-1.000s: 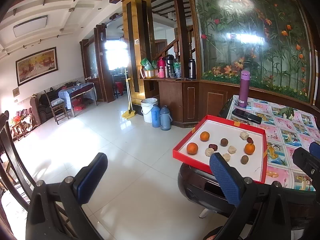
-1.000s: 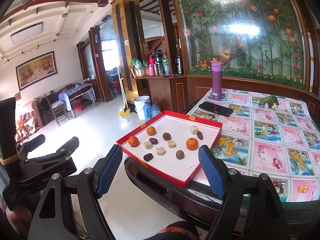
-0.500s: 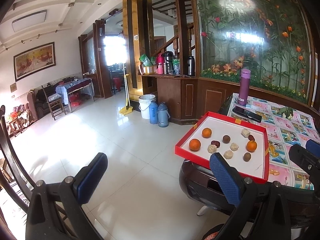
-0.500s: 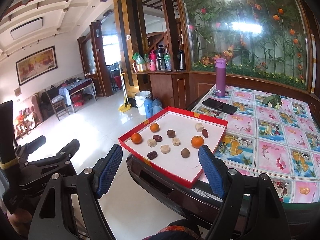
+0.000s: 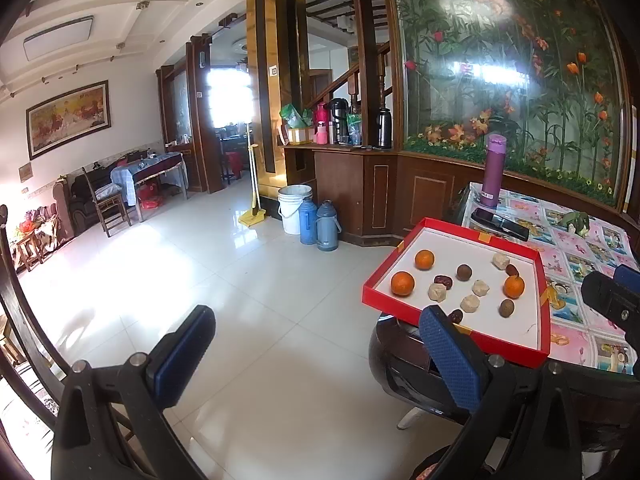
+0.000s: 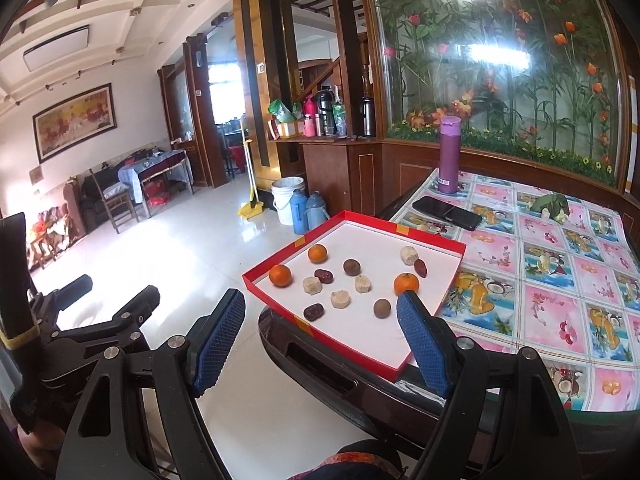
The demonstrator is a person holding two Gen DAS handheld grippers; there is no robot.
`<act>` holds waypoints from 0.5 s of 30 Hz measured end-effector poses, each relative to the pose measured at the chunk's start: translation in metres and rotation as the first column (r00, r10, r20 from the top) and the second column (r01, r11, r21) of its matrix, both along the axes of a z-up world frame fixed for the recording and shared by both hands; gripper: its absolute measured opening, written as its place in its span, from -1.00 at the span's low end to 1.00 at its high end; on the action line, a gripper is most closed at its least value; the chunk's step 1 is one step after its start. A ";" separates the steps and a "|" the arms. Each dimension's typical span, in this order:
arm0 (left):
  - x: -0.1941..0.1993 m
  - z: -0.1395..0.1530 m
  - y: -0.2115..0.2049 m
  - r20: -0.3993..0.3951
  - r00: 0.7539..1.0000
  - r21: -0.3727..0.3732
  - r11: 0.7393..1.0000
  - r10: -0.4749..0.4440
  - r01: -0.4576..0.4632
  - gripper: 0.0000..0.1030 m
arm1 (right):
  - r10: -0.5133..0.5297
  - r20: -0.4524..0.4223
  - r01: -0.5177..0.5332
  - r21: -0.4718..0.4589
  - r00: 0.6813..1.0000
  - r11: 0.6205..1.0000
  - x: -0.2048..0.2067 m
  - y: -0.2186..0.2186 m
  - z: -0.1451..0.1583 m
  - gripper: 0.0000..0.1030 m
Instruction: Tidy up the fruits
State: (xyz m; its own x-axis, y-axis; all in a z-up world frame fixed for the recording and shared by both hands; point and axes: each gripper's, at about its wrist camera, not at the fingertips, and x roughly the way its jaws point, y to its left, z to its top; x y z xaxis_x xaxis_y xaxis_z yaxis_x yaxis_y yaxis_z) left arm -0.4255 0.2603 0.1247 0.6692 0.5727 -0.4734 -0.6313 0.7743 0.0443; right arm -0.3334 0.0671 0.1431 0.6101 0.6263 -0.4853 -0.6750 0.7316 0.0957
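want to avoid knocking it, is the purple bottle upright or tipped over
Upright: the purple bottle stands on its base on the table, cap on top, beyond the phone.

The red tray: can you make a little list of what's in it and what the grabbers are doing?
tray: red tray on the table's corner
oranges: three
red dates: three
brown round fruits: two
pale chunks: four
left gripper: open, empty
right gripper: open, empty
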 end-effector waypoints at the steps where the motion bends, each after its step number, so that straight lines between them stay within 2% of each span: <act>1: 0.000 -0.001 0.001 -0.002 1.000 0.002 1.000 -0.001 0.001 1.00 | 0.001 0.002 -0.001 -0.002 1.000 1.000 0.000 0.002 0.000 0.52; 15: -0.008 -0.013 0.024 -0.012 1.000 -0.027 0.999 0.018 -0.018 1.00 | 0.023 -0.006 -0.023 -0.025 1.000 0.999 0.000 0.025 -0.005 0.52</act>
State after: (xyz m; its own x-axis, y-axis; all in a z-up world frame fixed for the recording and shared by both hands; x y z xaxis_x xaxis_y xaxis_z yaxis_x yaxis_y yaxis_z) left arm -0.4336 0.2847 0.1113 0.6529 0.5717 -0.4969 -0.6448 0.7637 0.0315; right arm -0.3335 0.0917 0.1385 0.5926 0.6280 -0.5044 -0.6913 0.7179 0.0816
